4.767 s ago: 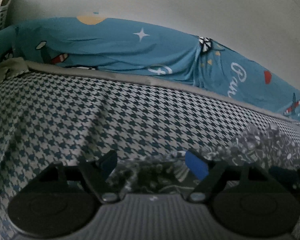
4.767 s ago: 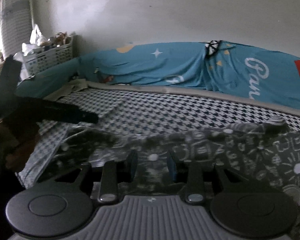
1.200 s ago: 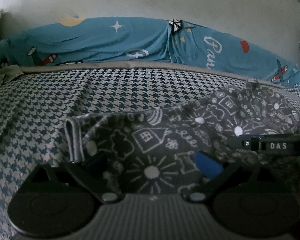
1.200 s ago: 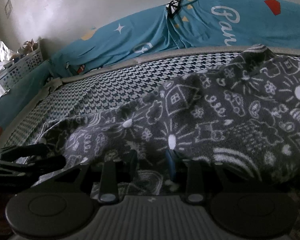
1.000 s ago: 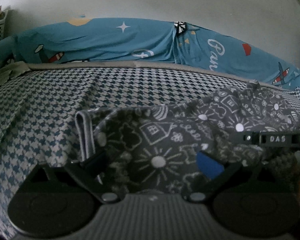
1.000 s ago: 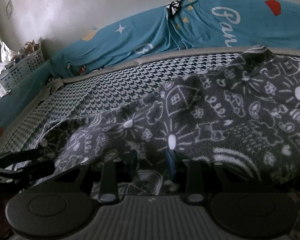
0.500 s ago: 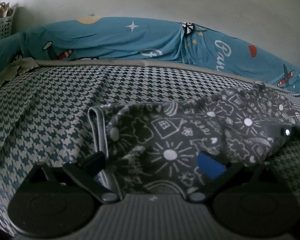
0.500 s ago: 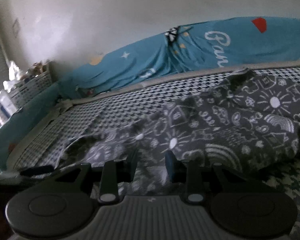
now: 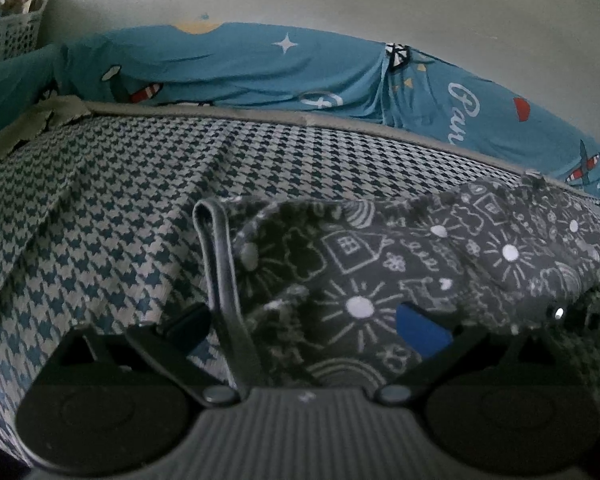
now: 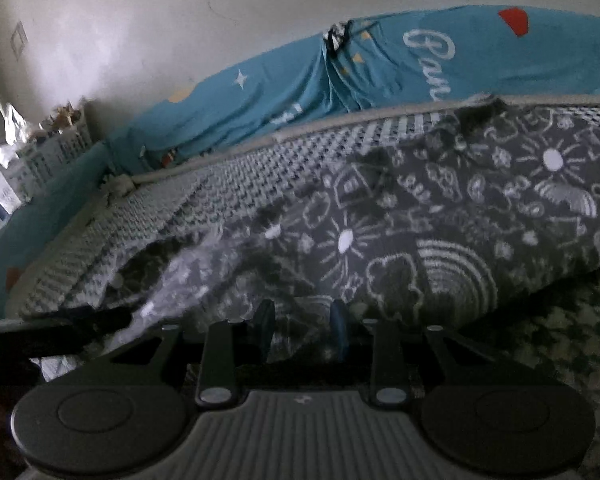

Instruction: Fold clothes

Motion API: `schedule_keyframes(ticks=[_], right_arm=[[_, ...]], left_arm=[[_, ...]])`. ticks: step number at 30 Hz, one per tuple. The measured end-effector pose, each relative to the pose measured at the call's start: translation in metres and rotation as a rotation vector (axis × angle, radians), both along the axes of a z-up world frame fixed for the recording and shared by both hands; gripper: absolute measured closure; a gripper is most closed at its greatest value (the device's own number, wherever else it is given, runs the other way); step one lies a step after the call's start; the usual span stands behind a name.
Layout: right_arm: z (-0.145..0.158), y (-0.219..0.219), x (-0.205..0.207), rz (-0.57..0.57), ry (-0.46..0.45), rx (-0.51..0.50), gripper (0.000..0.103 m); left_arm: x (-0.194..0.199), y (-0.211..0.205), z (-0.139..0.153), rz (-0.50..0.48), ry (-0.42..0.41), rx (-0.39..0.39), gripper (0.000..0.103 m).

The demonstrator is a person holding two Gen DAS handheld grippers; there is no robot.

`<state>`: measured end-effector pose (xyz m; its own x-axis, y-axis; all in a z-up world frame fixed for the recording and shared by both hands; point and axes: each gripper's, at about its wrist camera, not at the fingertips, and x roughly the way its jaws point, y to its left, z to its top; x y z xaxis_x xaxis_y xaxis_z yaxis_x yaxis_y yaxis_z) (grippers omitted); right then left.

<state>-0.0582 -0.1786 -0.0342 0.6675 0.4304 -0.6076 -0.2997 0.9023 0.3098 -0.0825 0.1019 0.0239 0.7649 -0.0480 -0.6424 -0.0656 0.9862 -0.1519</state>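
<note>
Fabric fills the space ahead of both tools: a dark grey garment (image 9: 400,264) printed with white suns, houses and rainbows lies on a houndstooth bed cover (image 9: 112,208). Seen from the left gripper (image 9: 300,324), the jaws stand wide apart; the garment's ribbed grey hem (image 9: 220,264) runs down just inside the left finger (image 9: 188,320), and printed cloth lies between that finger and the blue pad (image 9: 418,330) on the right one. The pads press on nothing that I can see. Beyond the jaws the cloth bunches away to the right, and behind it a teal sheet (image 9: 260,72) with stars and planes is banked against the wall.

From the right gripper (image 10: 302,330), the jaws are nearly together with a fold of the garment (image 10: 440,216) pinched between the two fingers. The bulk of the cloth mounds up ahead and to the right of them. Left of these jaws the picture is blurred; a white basket (image 10: 60,144) stands far off at the bed's corner.
</note>
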Motion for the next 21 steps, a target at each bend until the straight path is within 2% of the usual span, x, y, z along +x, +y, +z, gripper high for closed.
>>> schedule_keyframes(ticks=[7, 12, 21], right_arm=[[-0.007, 0.000, 0.001, -0.012, 0.039, 0.000, 0.075], [-0.009, 0.008, -0.001, -0.004, 0.011, -0.060, 0.075], [0.001, 0.014, -0.010, -0.006, -0.015, -0.091, 0.070]], left_arm=[[0.004, 0.008, -0.006, 0.024, 0.034, -0.043, 0.000], [0.006, 0.010, -0.009, 0.028, 0.055, -0.055, 0.000], [0.004, 0.015, -0.009, 0.036, 0.065, -0.059, 0.000]])
